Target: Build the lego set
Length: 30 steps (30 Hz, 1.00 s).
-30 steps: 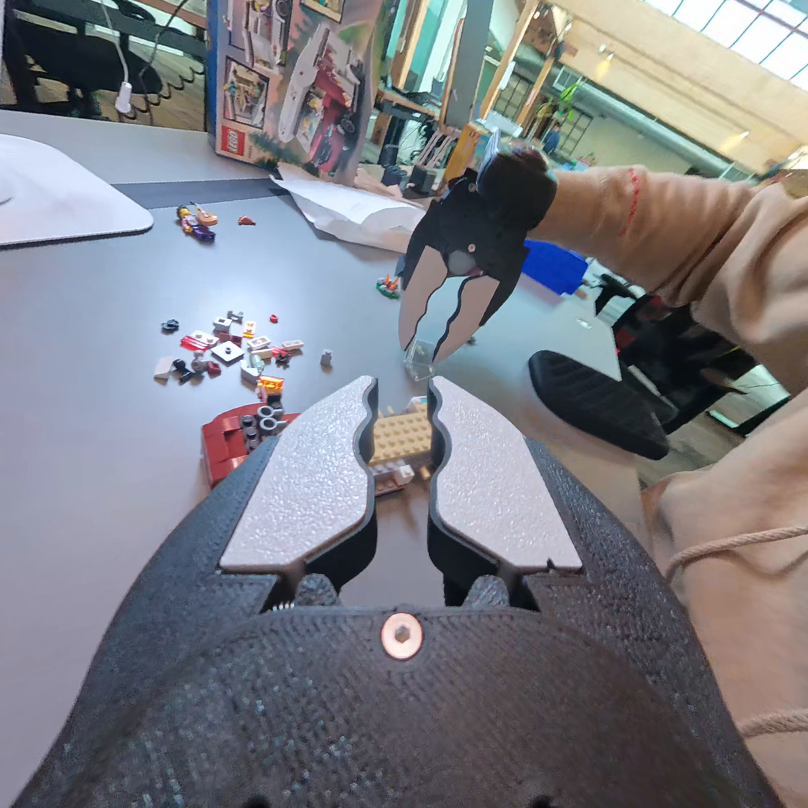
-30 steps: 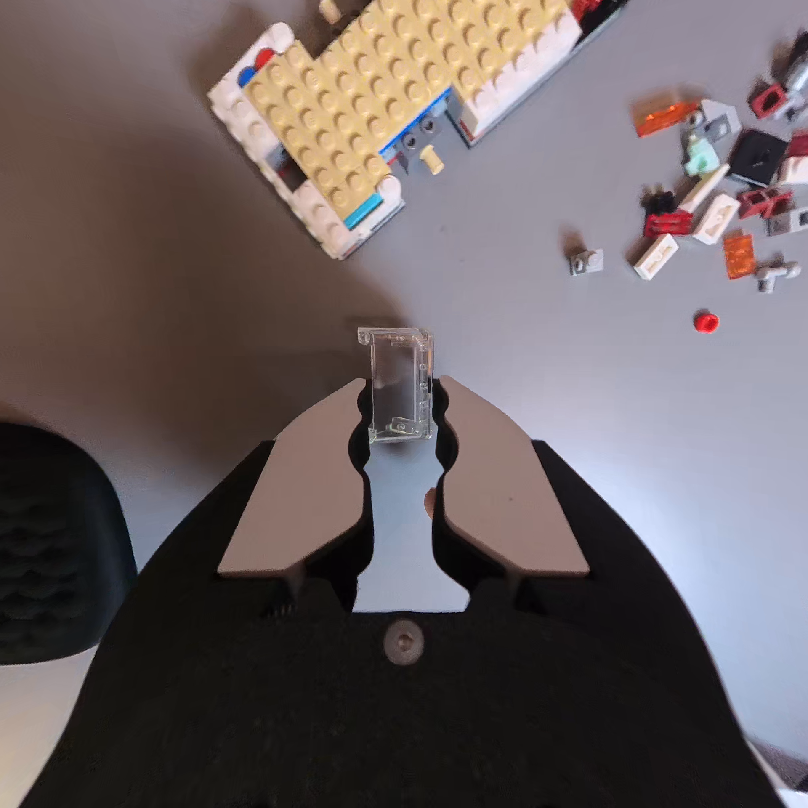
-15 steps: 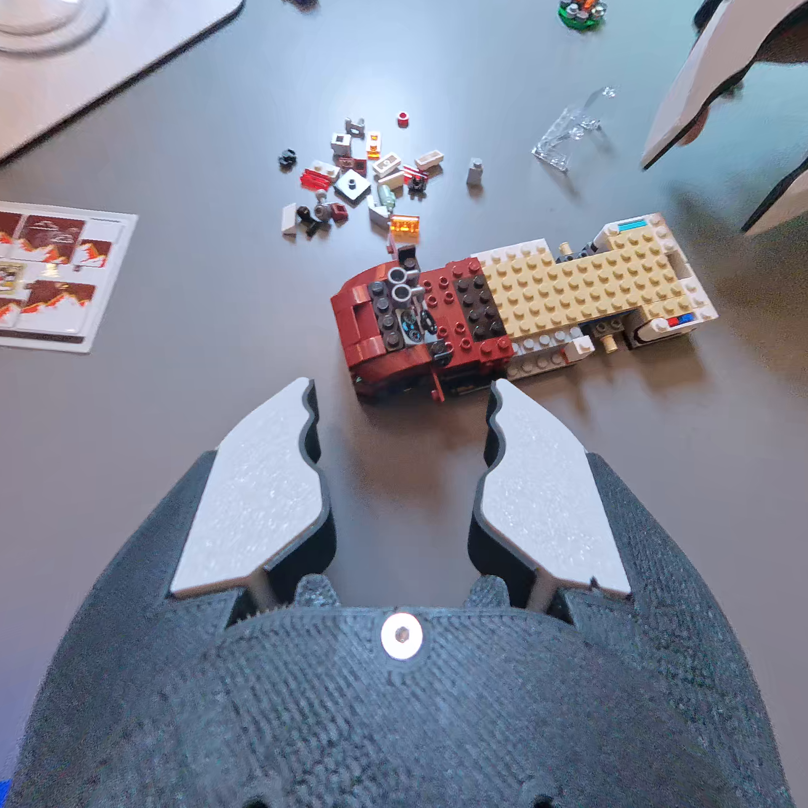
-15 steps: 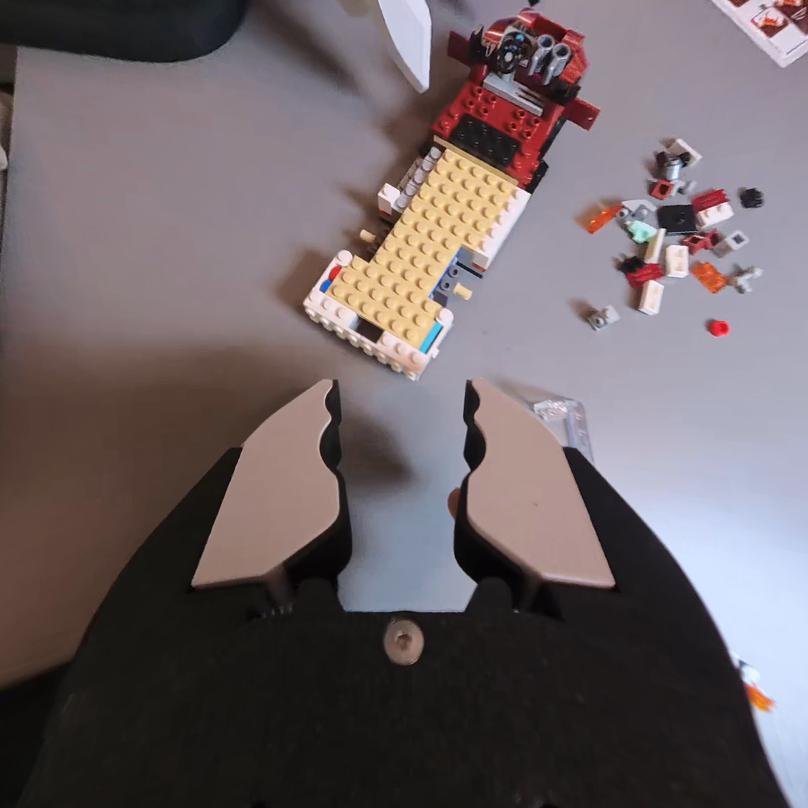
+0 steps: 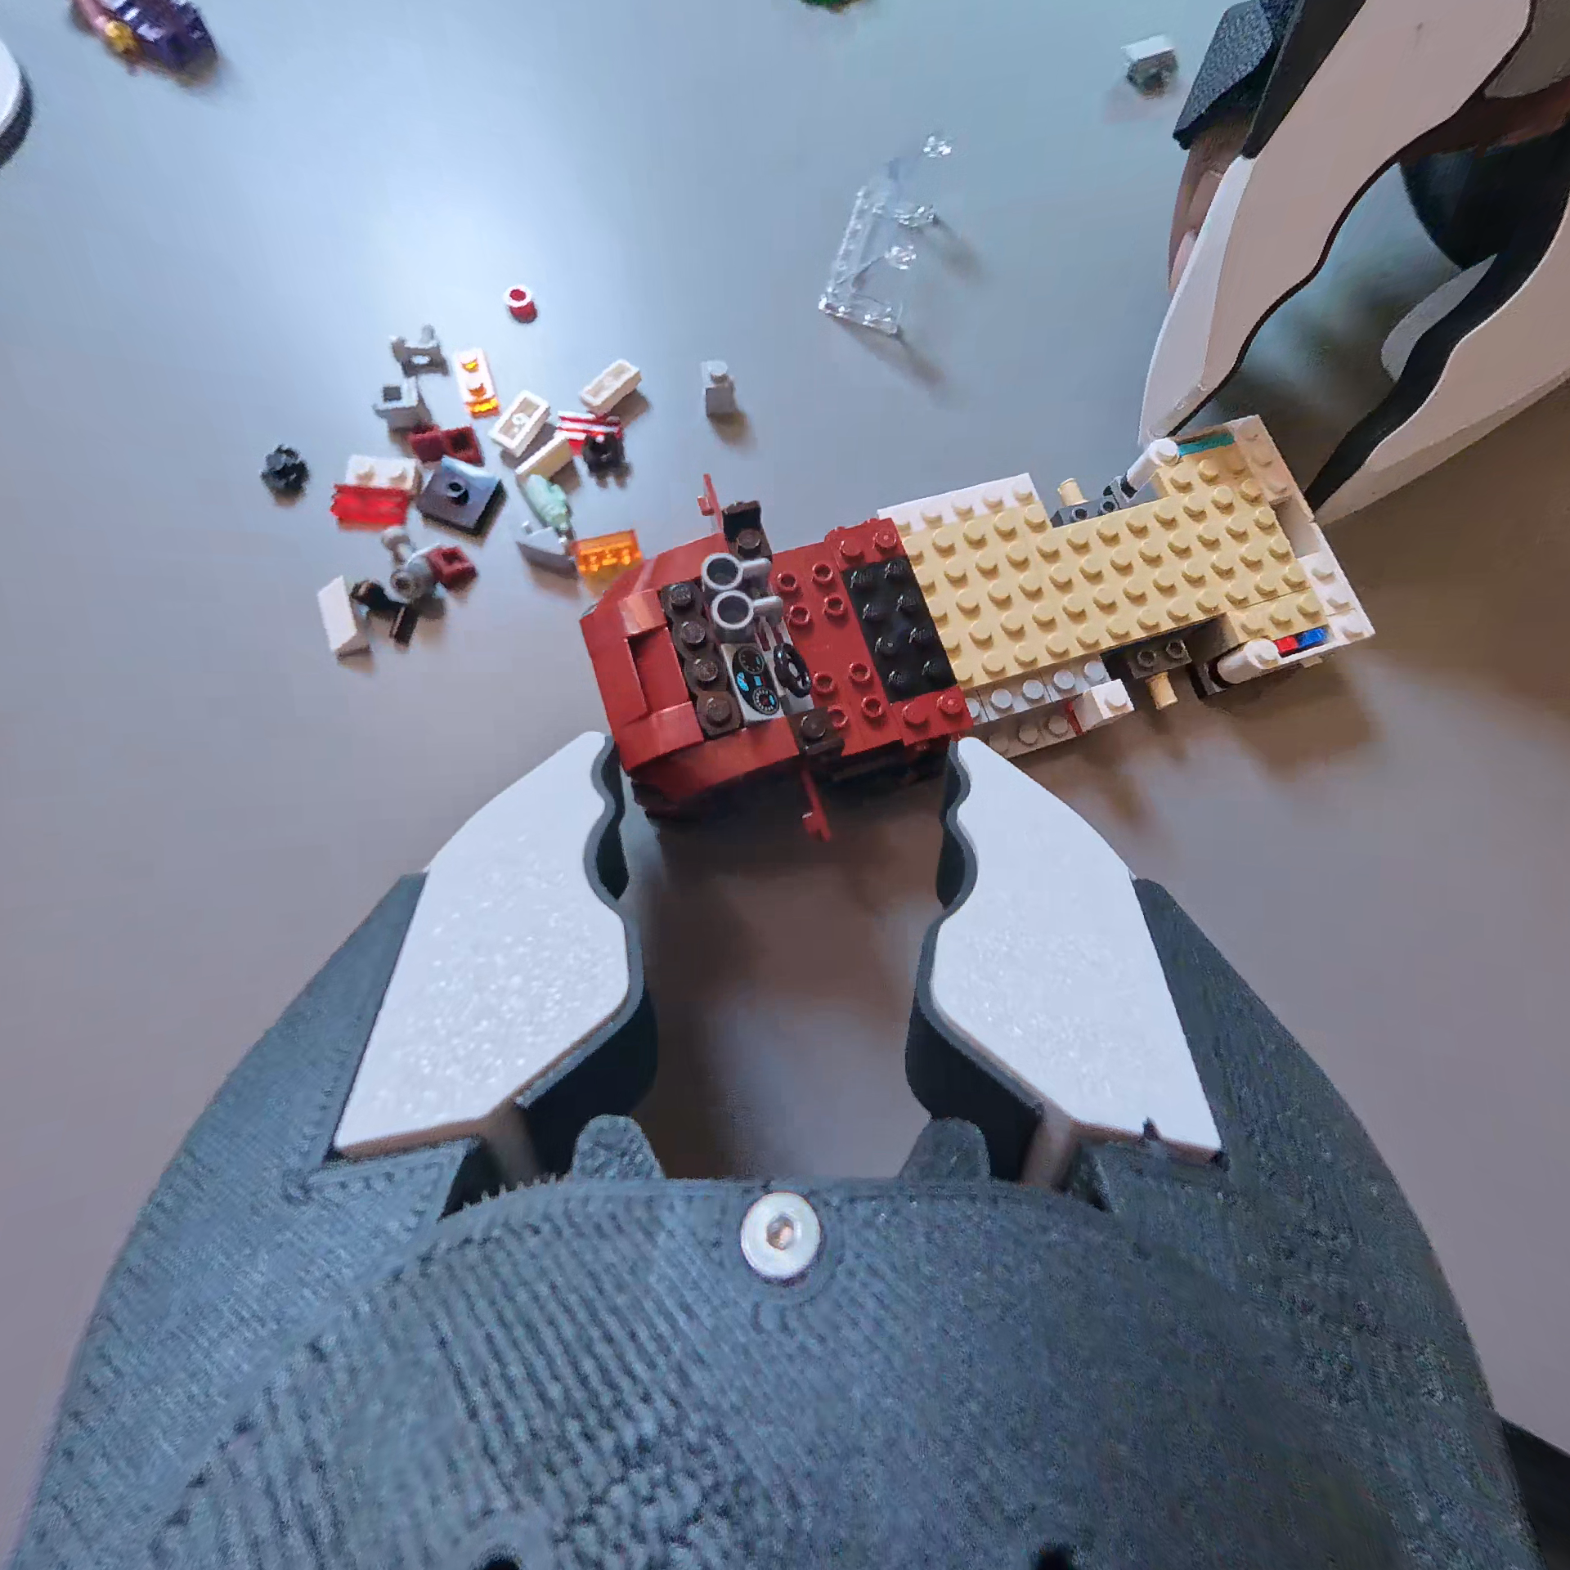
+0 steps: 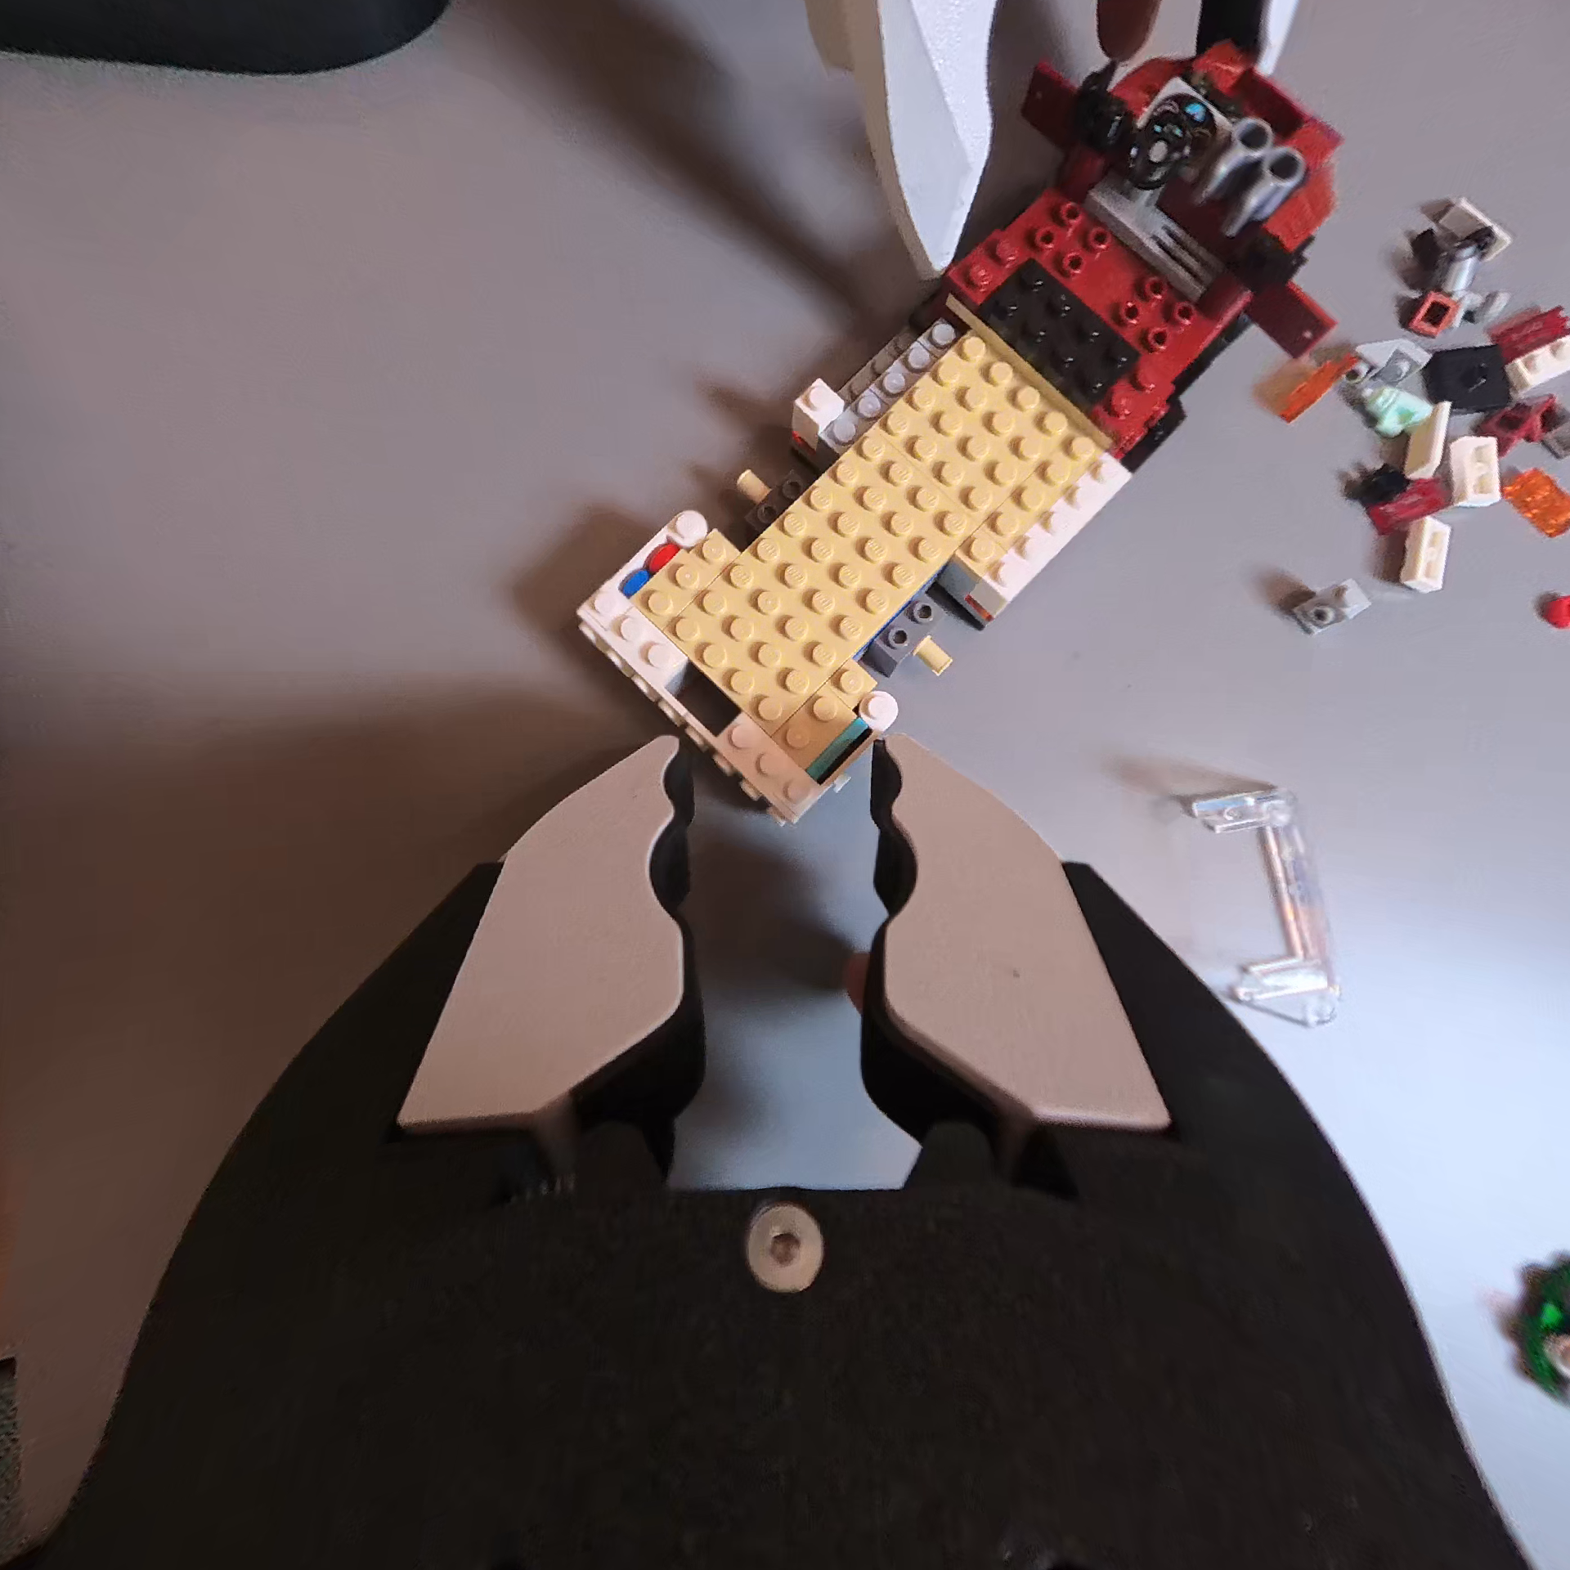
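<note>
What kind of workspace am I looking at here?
Likely a hobby or work table set up for toy-brick building: a smooth grey tabletop carrying a half-built red and tan brick vehicle and a scatter of small loose bricks.

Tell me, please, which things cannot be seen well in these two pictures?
- Underside of the brick vehicle: hidden by its own body, both views.
- Left gripper: the jaws straddle the red cab; pad contact unclear.
- Green piece: blurred, cut by the right view's edge.
- Purple item: cut by the left view's top edge.
</note>
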Each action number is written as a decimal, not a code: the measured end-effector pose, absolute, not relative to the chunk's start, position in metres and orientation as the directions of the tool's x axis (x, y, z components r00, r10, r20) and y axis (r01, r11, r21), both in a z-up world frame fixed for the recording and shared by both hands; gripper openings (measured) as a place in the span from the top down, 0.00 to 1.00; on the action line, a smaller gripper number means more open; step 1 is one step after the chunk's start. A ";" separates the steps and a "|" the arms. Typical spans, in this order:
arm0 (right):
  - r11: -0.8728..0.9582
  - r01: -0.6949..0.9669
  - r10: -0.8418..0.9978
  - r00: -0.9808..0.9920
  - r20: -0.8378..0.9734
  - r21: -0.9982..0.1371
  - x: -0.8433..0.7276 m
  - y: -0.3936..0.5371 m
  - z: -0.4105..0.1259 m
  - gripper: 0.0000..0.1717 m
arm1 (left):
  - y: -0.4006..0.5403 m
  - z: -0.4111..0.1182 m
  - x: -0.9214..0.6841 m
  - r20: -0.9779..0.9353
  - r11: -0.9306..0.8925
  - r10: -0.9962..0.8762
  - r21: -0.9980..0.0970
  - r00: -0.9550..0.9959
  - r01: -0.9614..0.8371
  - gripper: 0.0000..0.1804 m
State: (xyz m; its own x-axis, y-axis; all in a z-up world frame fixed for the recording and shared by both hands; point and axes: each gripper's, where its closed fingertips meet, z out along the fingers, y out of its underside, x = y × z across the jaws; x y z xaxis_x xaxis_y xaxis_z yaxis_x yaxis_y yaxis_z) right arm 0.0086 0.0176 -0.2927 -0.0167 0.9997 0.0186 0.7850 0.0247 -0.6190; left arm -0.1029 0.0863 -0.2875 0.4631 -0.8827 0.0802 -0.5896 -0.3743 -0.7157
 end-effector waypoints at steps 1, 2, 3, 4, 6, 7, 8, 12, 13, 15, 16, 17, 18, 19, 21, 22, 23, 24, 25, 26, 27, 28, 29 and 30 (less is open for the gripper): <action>0.021 0.788 1.000 -0.009 0.023 -0.615 0.010 0.014 -0.293 0.78 | 0.087 -0.287 -0.099 0.083 -0.357 -0.895 -0.723 0.438 -0.592 0.60; 0.013 0.789 1.000 -0.001 0.019 -0.614 0.011 0.011 -0.293 0.78 | 0.089 -0.287 -0.096 0.085 -0.340 -0.905 -0.733 0.417 -0.589 0.61; 0.006 0.789 1.000 0.003 0.013 -0.614 0.011 0.007 -0.293 0.78 | 0.091 -0.287 -0.093 0.093 -0.328 -0.913 -0.745 0.397 -0.581 0.61; 0.003 0.788 1.000 0.004 0.010 -0.616 0.011 0.004 -0.292 0.79 | 0.094 -0.287 -0.090 0.108 -0.327 -0.917 -0.757 0.384 -0.565 0.62; 0.005 0.779 1.000 0.004 0.013 -0.626 0.009 -0.001 -0.292 0.80 | 0.098 -0.280 -0.085 0.160 -0.346 -0.913 -0.792 0.375 -0.503 0.63; 0.005 0.774 1.000 0.005 0.014 -0.634 0.008 -0.002 -0.291 0.80 | 0.100 -0.276 -0.084 0.181 -0.358 -0.908 -0.805 0.379 -0.473 0.63; 0.002 0.765 1.000 0.008 0.012 -0.644 0.006 -0.002 -0.290 0.79 | 0.101 -0.273 -0.084 0.186 -0.362 -0.903 -0.816 0.388 -0.450 0.64; -0.017 0.708 1.000 0.026 0.002 -0.706 0.004 0.004 -0.274 0.79 | 0.104 -0.260 -0.094 0.121 -0.321 -0.887 -0.856 0.445 -0.406 0.66; -0.022 0.673 0.999 0.038 0.005 -0.739 0.002 0.008 -0.266 0.79 | 0.105 -0.253 -0.097 0.102 -0.305 -0.877 -0.873 0.469 -0.382 0.67; -0.029 0.562 0.995 0.093 0.029 -0.827 -0.002 0.023 -0.243 0.77 | 0.110 -0.235 -0.105 0.064 -0.262 -0.841 -0.917 0.538 -0.301 0.74; -0.029 0.493 0.989 0.140 0.047 -0.869 -0.004 0.033 -0.229 0.76 | 0.112 -0.225 -0.109 0.058 -0.243 -0.819 -0.937 0.571 -0.252 0.77; -0.024 0.420 0.978 0.196 0.065 -0.907 -0.004 0.044 -0.216 0.75 | 0.114 -0.215 -0.114 0.062 -0.227 -0.794 -0.953 0.604 -0.202 0.80; -0.018 0.345 0.962 0.262 0.078 -0.938 -0.003 0.057 -0.203 0.75 | 0.115 -0.205 -0.119 0.065 -0.210 -0.770 -0.965 0.635 -0.157 0.83; -0.012 0.271 0.941 0.328 0.081 -0.962 0.000 0.069 -0.190 0.75 | 0.115 -0.196 -0.123 0.061 -0.186 -0.748 -0.975 0.661 -0.121 0.85; -0.005 0.143 0.898 0.436 0.059 -0.990 0.007 0.090 -0.170 0.75 | 0.116 -0.183 -0.132 0.044 -0.144 -0.702 -0.986 0.711 -0.080 0.88; 0.005 0.097 0.875 0.481 0.051 -0.995 0.010 0.100 -0.162 0.75 | 0.117 -0.178 -0.137 0.029 -0.121 -0.676 -0.990 0.737 -0.073 0.89; 0.028 0.061 0.850 0.523 0.056 -0.998 0.013 0.109 -0.154 0.75 | 0.119 -0.174 -0.143 0.013 -0.102 -0.640 -0.992 0.768 -0.068 0.91; 0.063 0.031 0.823 0.563 0.070 -0.998 0.016 0.117 -0.147 0.76 | 0.120 -0.170 -0.150 -0.002 -0.083 -0.603 -0.994 0.797 -0.065 0.92; 0.099 0.007 0.795 0.601 0.083 -0.995 0.019 0.124 -0.141 0.78 | 0.120 -0.165 -0.156 -0.008 -0.061 -0.576 -0.997 0.817 -0.053 0.94; 0.132 -0.013 0.765 0.637 0.094 -0.991 0.024 0.130 -0.136 0.81 | 0.120 -0.160 -0.163 -0.004 -0.044 -0.552 -0.998 0.834 -0.034 0.97; 0.155 -0.026 0.740 0.665 0.099 -0.988 0.028 0.135 -0.133 0.86 | 0.120 -0.156 -0.170 0.001 -0.032 -0.524 -0.999 0.852 -0.018 1.00; 0.169 -0.036 0.726 0.680 0.100 -0.985 0.032 0.138 -0.132 0.94 | 0.120 -0.153 -0.178 0.005 -0.022 -0.495 -1.000 0.869 -0.007 1.00; 0.177 -0.045 0.719 0.688 0.098 -0.983 0.036 0.139 -0.132 1.00 | 0.119 -0.153 -0.186 0.009 -0.017 -0.469 -1.000 0.883 0.001 1.00; 0.177 -0.053 0.711 0.698 0.090 -0.983 0.040 0.141 -0.133 1.00 | 0.119 -0.153 -0.193 0.009 -0.011 -0.446 -1.000 0.895 0.005 1.00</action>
State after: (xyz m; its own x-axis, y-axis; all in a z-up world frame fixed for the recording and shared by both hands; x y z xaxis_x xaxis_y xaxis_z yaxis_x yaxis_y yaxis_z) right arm 0.0401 0.1412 -0.1334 0.6975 0.7109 0.0899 -0.0535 0.1768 -0.9828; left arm -0.1927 0.1193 -0.1533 0.8948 -0.4463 0.0095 0.0049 -0.0114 -0.9999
